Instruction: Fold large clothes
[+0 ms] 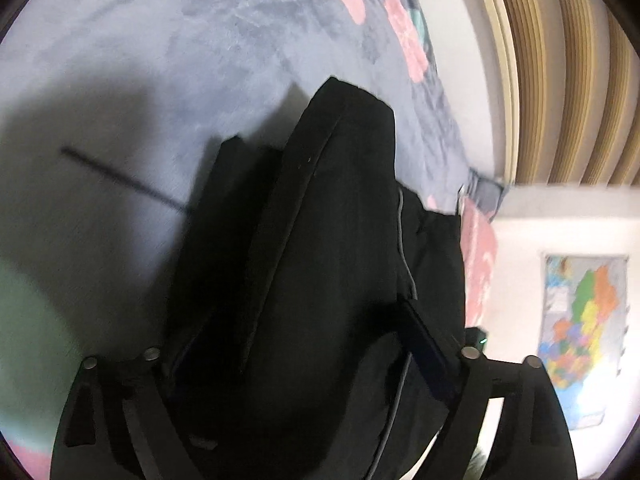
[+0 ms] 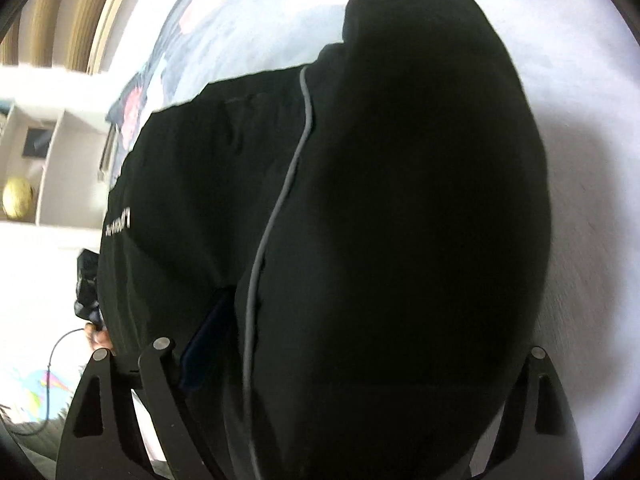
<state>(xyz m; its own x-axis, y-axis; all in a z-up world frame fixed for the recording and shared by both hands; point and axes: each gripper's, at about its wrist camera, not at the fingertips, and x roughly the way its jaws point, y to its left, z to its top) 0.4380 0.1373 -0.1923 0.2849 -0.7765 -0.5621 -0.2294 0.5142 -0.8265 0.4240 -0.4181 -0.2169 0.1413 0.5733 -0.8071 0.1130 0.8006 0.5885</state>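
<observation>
A large black garment with a thin grey piping line hangs bunched between the fingers of my left gripper, which is shut on it, above a lavender blanket. In the right wrist view the same black garment, with small white lettering on its left part, fills most of the frame. My right gripper is shut on it. The fingertips of both grippers are hidden in the cloth.
The blanket has pink and teal patches toward its far edge. Tan pleated curtains and a white wall with a coloured map stand beyond. A white shelf with a gold ball shows at the left of the right wrist view.
</observation>
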